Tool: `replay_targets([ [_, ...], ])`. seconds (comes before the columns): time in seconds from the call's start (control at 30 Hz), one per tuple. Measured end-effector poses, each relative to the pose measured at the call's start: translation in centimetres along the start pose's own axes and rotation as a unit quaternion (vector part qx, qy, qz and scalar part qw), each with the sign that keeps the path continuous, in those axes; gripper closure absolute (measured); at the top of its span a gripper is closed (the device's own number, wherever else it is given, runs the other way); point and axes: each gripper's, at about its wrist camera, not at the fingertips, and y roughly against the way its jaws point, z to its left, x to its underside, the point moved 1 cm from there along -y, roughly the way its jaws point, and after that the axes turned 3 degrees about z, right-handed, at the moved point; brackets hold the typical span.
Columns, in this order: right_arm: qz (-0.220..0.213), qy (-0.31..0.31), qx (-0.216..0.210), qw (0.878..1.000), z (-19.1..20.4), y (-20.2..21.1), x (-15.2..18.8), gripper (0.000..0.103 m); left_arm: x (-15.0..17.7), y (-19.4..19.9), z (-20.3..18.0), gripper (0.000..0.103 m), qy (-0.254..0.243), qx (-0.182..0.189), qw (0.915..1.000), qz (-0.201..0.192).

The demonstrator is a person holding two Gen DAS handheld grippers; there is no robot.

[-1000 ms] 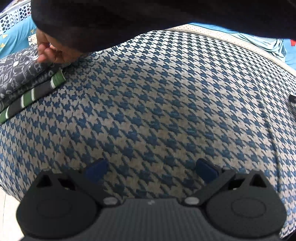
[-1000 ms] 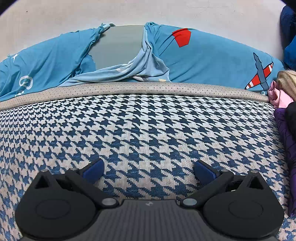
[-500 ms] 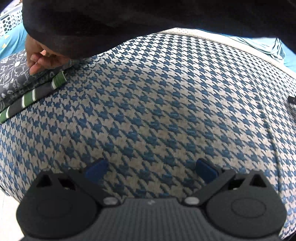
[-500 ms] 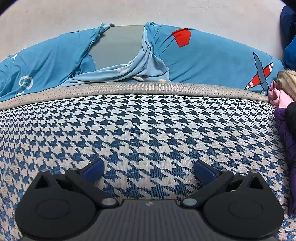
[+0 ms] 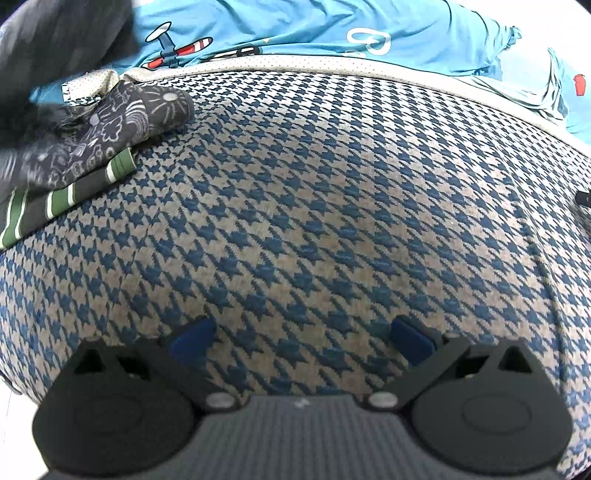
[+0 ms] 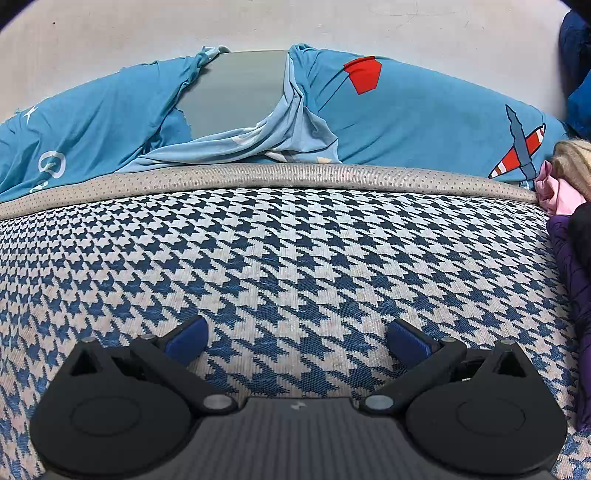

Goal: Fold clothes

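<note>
A folded dark garment with white doodle print (image 5: 110,129) lies on a folded green-and-white striped piece (image 5: 59,195) at the far left of the houndstooth cushion (image 5: 314,206). My left gripper (image 5: 301,341) hovers open over bare cushion, well to the right of and nearer than that stack. In the right wrist view my right gripper (image 6: 297,341) is also open above the houndstooth cushion (image 6: 280,251), holding nothing. A heap of clothes, pink (image 6: 557,192), purple (image 6: 572,266) and beige (image 6: 572,158), sits at the right edge.
A blue sheet with aeroplane prints (image 6: 424,122) covers the back behind the cushion's beige dotted border (image 6: 280,175). A blurred dark sleeve (image 5: 48,48) fills the upper left corner of the left wrist view. A pale wall (image 6: 258,26) stands behind.
The person's dark sleeve and hand have drawn back off the folded stack to the upper left, uncovering the blue sheet. The left view has shifted a little. The right gripper has not moved.
</note>
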Motion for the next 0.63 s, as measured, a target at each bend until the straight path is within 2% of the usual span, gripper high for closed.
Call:
replay_targets([
  [0.63, 0.000, 0.000, 0.000, 1.000, -0.05, 0.01, 0.00, 0.000, 0.40, 0.72, -0.84, 0.000, 0.008, -0.013, 0.9998, -0.015],
])
